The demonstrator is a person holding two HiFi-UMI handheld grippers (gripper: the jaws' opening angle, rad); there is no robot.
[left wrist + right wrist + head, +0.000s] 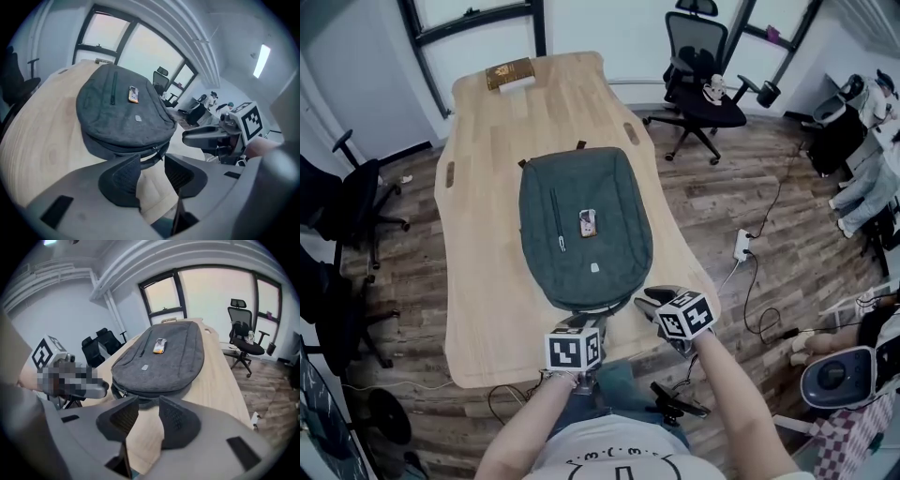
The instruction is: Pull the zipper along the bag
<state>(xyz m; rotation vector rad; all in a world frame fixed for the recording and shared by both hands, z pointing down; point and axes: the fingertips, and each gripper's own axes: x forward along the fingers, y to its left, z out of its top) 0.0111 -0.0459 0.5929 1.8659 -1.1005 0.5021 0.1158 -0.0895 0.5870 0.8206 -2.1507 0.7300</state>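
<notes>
A dark grey backpack lies flat in the middle of the light wooden table. A zip runs round its near end, with a slider at the near edge, also seen as a slider in the right gripper view. My left gripper and right gripper hover side by side just short of the bag's near end, apart from it. The left gripper is open, with only table showing between its pads. The right gripper is open too, holding nothing.
A small orange-and-white tag lies on the bag's top. A brown box sits at the table's far end. Office chairs stand at the back right and at the left. A power strip and cables lie on the floor at the right.
</notes>
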